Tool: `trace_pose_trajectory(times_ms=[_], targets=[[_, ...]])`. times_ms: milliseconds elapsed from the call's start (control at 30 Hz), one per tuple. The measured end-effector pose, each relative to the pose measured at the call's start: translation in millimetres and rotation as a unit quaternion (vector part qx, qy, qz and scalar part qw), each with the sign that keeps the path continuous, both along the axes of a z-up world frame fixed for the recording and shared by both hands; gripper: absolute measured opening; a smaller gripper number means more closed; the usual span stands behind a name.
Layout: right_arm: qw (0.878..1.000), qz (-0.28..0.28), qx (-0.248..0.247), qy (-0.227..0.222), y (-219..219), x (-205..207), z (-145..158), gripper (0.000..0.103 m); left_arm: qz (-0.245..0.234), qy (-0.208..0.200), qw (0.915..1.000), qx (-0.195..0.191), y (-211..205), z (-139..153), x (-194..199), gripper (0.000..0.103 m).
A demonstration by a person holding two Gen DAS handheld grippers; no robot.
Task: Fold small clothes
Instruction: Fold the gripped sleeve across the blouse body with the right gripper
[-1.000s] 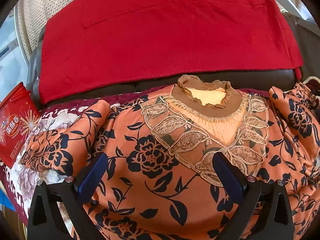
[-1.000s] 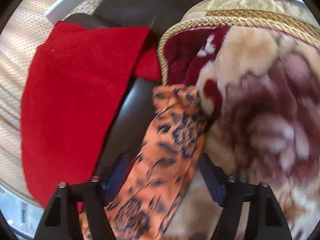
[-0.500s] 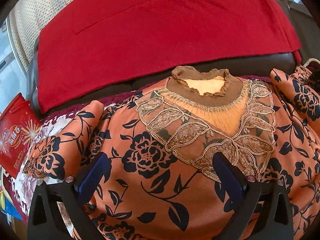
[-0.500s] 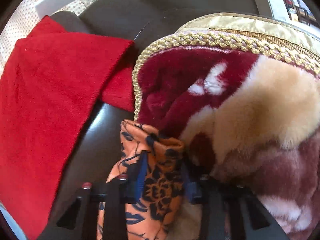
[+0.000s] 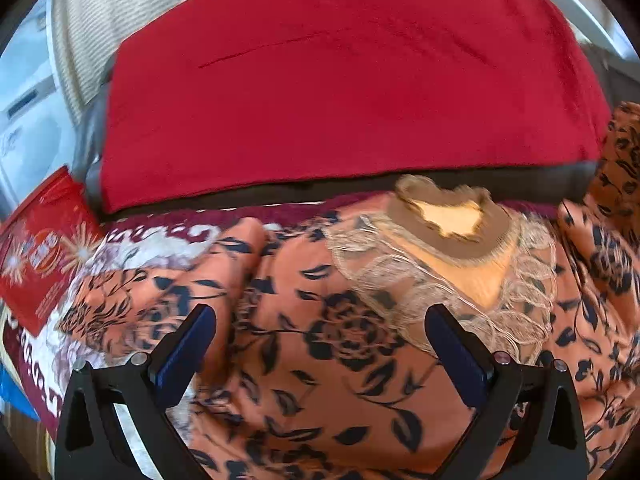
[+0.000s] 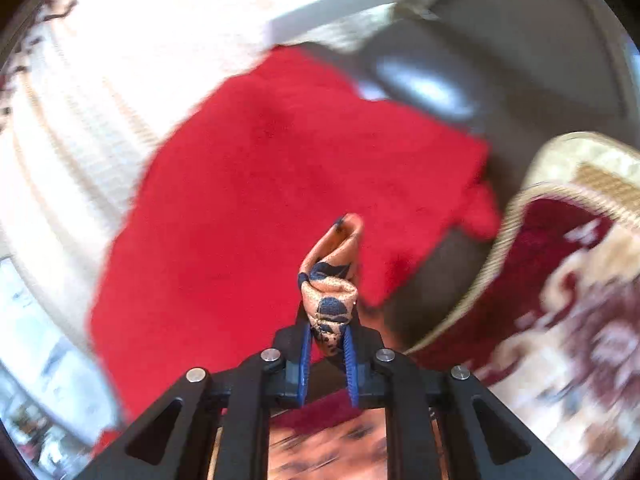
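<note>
My right gripper [image 6: 326, 356] is clamped on the sleeve end of the orange blouse with dark blue flowers [image 5: 352, 344]; my left gripper [image 5: 320, 360] hovers apart over its chest. The blouse lies flat; beyond hangs a red fleece throw [image 5: 340, 92]. Advice: carry the sleeve across without dragging the body.

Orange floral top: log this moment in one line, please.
right gripper shut on sleeve, lifted | left gripper open over orange floral top | fold not done

Our right gripper [image 6: 326, 336]: jaws just closed, clamped on orange cloth fold. Our left gripper [image 5: 320, 344]: jaws wide apart, empty, angled down.
</note>
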State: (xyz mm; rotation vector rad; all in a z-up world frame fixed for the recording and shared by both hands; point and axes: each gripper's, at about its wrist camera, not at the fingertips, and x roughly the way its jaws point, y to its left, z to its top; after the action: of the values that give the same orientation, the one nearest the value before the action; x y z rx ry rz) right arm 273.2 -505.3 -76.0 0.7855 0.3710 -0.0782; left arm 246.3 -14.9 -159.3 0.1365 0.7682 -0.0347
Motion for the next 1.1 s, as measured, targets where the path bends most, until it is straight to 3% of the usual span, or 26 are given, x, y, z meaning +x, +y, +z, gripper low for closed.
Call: trace_pose_trajectory(times_ms=[100, 233, 500, 567, 600, 633, 700, 767, 833, 1000, 1100], targets=[[0.997, 0.070, 0.026, -0.020, 56.7, -6.8, 5.6, 0.015, 0.024, -0.004, 0.9995, -0.020, 23.7, 9.7, 1.7, 0.103], [0.987, 0.155, 0.035, -0.005, 137.9, 0.6, -10.1, 0.015, 0.049, -0.004, 0.9982, -0.033, 52.9, 15.8, 0.9, 0.103], [0.955, 0.263, 0.076, 0.114, 250.9, 32.7, -94.2, 0.019, 0.067, 0.029, 0.9958, -0.055, 95.7, 3.3, 2.4, 0.103], [0.949, 0.274, 0.076, 0.136, 254.8, 29.8, -108.0, 0.024, 0.055, 0.048, 0.9946, -0.074, 99.1, -1.8, 4.3, 0.103], [0.948, 0.275, 0.075, 0.139, 254.1, 26.0, -109.2, 0.035, 0.047, 0.066, 0.9925, -0.092, 98.1, -5.0, 5.9, 0.103], [0.949, 0.274, 0.076, 0.138, 251.1, 24.0, -107.4, 0.055, 0.044, 0.074, 0.9909, -0.103, 97.3, -7.0, 6.6, 0.103], [0.955, 0.264, 0.090, 0.105, 248.9, 0.7, -95.6, 0.080, 0.034, 0.089, 0.9869, -0.131, 93.2, -11.1, 8.7, 0.103], [0.965, 0.239, 0.084, 0.069, 236.0, -16.9, -94.3, 0.081, 0.016, 0.098, 0.9823, -0.159, 83.7, -13.1, 8.8, 0.103], [0.973, 0.212, 0.064, 0.060, 222.6, -27.4, -89.1, 0.081, -0.004, 0.103, 0.9793, -0.174, 71.6, -14.4, 8.5, 0.103], [0.981, 0.171, 0.068, 0.058, 182.2, -36.6, -92.0, 0.079, -0.029, 0.107, 0.9836, -0.142, 33.7, -24.8, 13.1, 0.103], [0.982, 0.158, 0.074, 0.065, 165.6, -39.9, -95.3, 0.053, -0.038, 0.105, 0.9855, -0.128, 17.3, -29.0, 13.9, 0.103]])
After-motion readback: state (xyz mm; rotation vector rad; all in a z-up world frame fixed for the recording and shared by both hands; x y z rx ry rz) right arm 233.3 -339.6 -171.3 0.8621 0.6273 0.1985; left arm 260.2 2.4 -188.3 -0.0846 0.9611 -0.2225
